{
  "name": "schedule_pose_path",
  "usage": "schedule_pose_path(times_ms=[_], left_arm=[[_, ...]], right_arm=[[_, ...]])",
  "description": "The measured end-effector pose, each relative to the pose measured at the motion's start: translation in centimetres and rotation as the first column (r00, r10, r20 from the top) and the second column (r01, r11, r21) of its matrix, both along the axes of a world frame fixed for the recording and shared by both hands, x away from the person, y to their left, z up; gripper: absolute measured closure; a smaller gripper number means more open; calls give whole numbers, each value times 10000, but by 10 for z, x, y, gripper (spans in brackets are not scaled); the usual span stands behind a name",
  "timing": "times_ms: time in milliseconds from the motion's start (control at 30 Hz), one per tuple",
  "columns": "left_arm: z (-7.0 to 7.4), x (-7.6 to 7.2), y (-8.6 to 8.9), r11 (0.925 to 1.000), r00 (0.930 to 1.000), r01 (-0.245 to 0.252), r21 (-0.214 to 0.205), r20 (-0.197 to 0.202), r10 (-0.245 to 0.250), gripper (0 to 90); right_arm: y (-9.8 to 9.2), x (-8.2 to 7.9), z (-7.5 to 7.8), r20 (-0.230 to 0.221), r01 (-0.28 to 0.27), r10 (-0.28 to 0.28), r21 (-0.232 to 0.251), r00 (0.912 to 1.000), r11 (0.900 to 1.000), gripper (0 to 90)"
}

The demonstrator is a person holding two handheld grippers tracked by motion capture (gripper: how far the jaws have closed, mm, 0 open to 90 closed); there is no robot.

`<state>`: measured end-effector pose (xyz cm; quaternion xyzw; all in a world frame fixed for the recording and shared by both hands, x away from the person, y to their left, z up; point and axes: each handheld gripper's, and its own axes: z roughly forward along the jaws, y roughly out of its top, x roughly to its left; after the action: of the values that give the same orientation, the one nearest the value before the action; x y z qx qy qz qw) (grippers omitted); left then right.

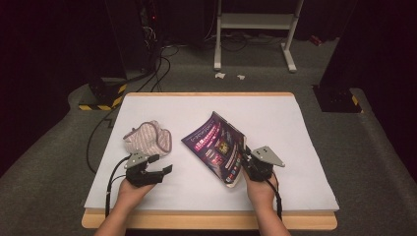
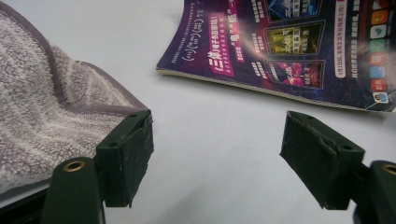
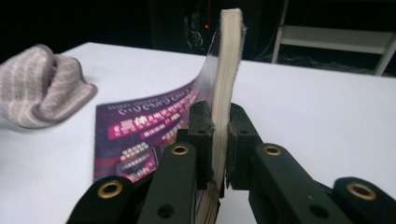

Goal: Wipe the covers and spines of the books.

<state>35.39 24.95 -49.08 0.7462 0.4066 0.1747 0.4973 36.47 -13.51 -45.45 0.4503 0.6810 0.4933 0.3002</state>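
Observation:
A thick magazine [image 1: 215, 143] with a purple cover lies mid-table, its right side lifted off the white surface. My right gripper [image 1: 244, 164] is shut on that raised edge. In the right gripper view the jaws [image 3: 220, 135] pinch the cream page block [image 3: 229, 56], which stands upright while the cover [image 3: 140, 128] curves down to the table. A crumpled grey-pink striped towel [image 1: 147, 138] lies left of the magazine. My left gripper [image 1: 161, 164] rests just in front of the towel, open. In the left gripper view its jaws [image 2: 219, 158] stand wide with nothing between them, the towel [image 2: 42, 107] at their left and the magazine [image 2: 289, 46] beyond.
The white table top [image 1: 275, 118] has a wooden front edge [image 1: 206, 221]. Behind the table, on grey carpet, stand a white metal frame [image 1: 255, 24], black equipment and cables [image 1: 147, 54], and a yellow-black striped base [image 1: 101, 101].

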Motion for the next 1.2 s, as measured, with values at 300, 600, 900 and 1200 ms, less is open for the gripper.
schedule_pose_path(times_ms=[300, 600, 900, 1200], left_arm=[[0, 0, -1, 10000, 10000, 20, 60, 25, -20, 254], [-1, 0, -3, 9998, 10000, 64, 204, 2, -64, 254], [-2, 0, -4, 9995, 9999, 101, 300, -27, -100, 254], [-2, 0, -4, 9995, 10000, 61, 306, -32, -61, 256]], right_arm=[[-13, 1, -16, -208, 285, -289, -177, 9994, 9994, 805], [-26, 5, -27, -687, 553, -557, -81, 9961, 9984, 766], [-36, 6, -31, -1054, 755, -757, -58, 9915, 9971, 721], [-42, 7, -34, -1379, 949, -960, -144, 9858, 9954, 684]])
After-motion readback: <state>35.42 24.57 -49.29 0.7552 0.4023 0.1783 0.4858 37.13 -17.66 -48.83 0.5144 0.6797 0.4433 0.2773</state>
